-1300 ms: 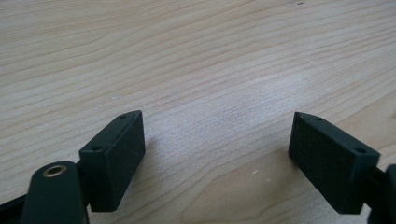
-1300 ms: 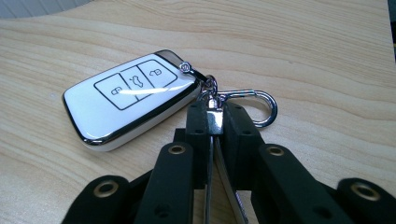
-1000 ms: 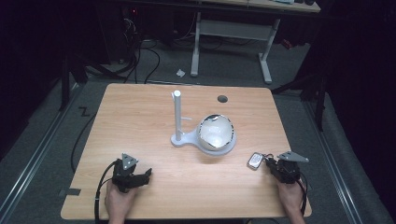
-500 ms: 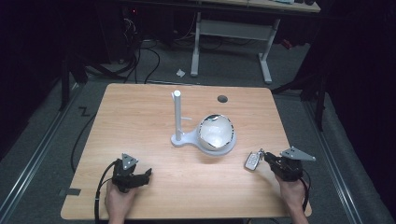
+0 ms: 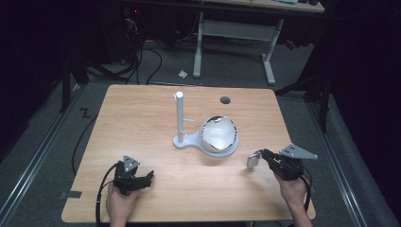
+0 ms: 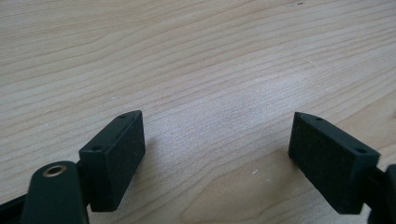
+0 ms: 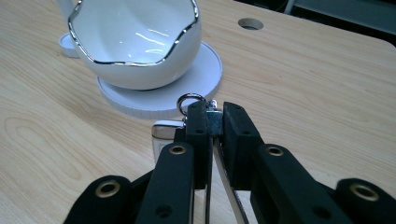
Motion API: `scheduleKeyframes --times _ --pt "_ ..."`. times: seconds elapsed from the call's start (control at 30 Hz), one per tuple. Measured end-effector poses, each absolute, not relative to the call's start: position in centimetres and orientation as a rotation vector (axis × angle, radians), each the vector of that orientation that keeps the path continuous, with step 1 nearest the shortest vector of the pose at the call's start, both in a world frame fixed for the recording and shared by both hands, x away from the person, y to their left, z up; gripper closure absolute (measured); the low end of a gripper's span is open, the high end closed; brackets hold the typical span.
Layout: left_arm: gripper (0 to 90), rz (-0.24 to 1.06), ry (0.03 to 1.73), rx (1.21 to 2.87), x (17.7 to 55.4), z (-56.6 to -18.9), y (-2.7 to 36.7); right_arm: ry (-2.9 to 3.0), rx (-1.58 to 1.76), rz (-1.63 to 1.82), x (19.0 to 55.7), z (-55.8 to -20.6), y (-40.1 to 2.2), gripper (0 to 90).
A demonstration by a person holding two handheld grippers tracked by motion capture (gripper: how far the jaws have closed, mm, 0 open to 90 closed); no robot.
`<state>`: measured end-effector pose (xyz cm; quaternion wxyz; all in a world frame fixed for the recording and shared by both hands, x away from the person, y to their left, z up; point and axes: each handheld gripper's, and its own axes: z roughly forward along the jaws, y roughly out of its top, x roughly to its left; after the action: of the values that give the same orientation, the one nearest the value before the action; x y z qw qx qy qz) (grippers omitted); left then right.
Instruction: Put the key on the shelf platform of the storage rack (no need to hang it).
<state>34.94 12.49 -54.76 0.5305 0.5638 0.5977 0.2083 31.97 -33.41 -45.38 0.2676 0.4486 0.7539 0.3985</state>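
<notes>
left claw (image 5: 150, 175) wide apart, bare, low on light wooden desk (image 5: 142, 123) at 7 o'clock | right claw (image 7: 214, 122) clamped on small silver keyring tag (image 5: 252, 160) at 4 o'clock | glossy white silver-rimmed bowl (image 5: 218, 134) on white post stand (image 5: 180, 118), centre

The counter (image 6: 210, 70) is pale wood with fine grain and a matt, smooth face. Ahead of the right hand-held gripper (image 7: 212, 121) the bowl (image 7: 135, 46) is glossy white ceramic with a shiny silver rim, on a matt white plastic stand (image 7: 205, 74). Between its matt black pads (image 7: 233, 135) sits a bright metal ring (image 7: 189, 100). The left hand-held gripper (image 6: 217, 158) has rough, matt black pads (image 6: 116, 158).
</notes>
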Motion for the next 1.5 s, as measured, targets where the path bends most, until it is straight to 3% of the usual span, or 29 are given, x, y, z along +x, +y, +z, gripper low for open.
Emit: scheduleKeyframes --times 1.5 --pt "19.0 0.495 1.426 1.345 34.9 -54.8 12.5 2.200 0.989 1.282 35.2 -40.0 -26.6 81.9"
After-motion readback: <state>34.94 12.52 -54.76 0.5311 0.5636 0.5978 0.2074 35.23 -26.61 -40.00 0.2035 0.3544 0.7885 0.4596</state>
